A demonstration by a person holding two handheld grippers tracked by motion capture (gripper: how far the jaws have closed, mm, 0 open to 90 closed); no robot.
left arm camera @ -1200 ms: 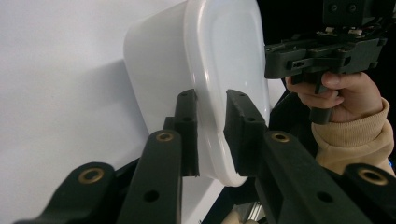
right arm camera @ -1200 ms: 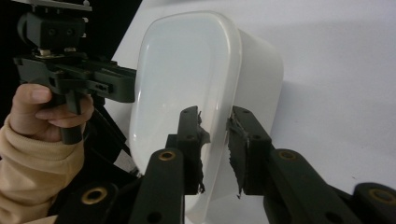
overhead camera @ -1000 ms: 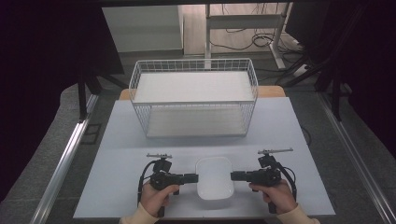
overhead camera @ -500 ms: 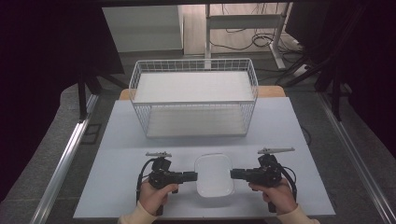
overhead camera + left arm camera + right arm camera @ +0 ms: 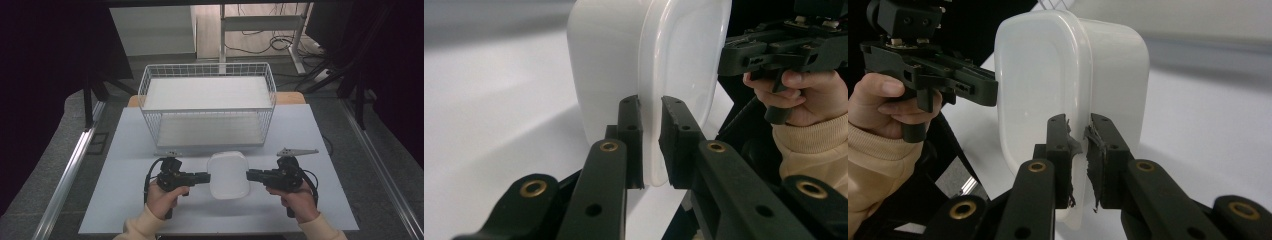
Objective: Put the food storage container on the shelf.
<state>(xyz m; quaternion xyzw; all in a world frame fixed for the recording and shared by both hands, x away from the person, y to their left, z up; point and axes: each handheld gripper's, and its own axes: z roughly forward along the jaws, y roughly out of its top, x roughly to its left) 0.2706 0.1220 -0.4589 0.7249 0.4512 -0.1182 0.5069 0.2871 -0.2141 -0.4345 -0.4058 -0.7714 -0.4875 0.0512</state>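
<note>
Just behind the held white tub (image 5: 228,175), wire basket (image 5: 207,107) on table (image 5: 125,160).

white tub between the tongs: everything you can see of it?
The white tub looks like smooth, slightly see-through plastic: a rounded-corner rectangle with a flat face and a thin rim running round it. The left tongs and right tongs each pinch that rim from opposite sides. It sits in front of the wire basket; whether it touches the table is unclear.
</note>
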